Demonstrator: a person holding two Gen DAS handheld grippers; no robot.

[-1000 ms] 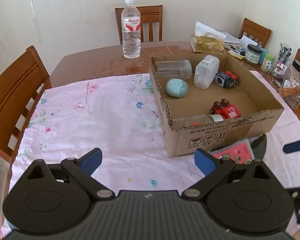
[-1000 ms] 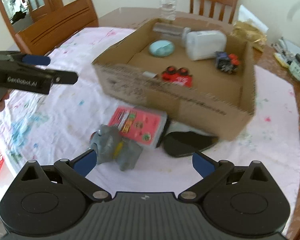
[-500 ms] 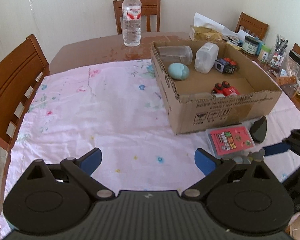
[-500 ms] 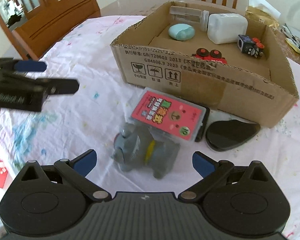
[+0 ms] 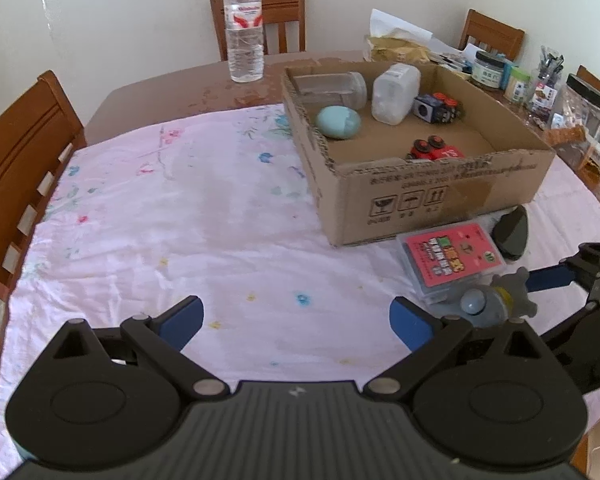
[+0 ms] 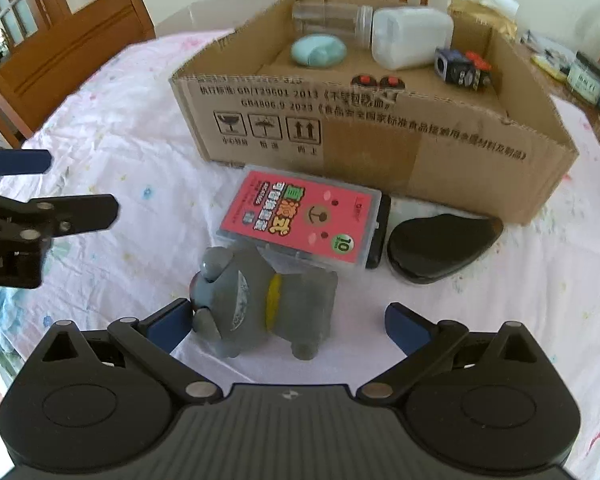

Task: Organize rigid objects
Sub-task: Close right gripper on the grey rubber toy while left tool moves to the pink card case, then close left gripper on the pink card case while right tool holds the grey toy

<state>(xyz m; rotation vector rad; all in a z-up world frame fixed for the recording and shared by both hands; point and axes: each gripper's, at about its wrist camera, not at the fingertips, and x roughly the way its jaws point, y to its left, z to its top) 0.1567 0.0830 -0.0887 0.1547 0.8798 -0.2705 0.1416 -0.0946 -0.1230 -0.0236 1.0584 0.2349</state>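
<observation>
A cardboard box (image 6: 380, 140) stands on the pink cloth and holds a teal egg (image 6: 318, 51), a clear jar, a white bottle (image 6: 410, 36), a dark cube and a red toy car. In front of it lie a pink card case (image 6: 300, 216), a black mouse-shaped object (image 6: 440, 242) and a grey toy dog (image 6: 260, 300). My right gripper (image 6: 286, 320) is open, its fingers on either side of the dog. My left gripper (image 5: 298, 320) is open and empty over the cloth, left of the dog (image 5: 488, 304).
A water bottle (image 5: 244, 28) stands behind the box (image 5: 420, 184). Jars and clutter (image 5: 540, 80) line the right table edge. Wooden chairs (image 5: 16, 160) surround the table.
My right gripper has moved down and forward until its open fingers flank the grey dog. My left gripper has pulled back and up from the box.
</observation>
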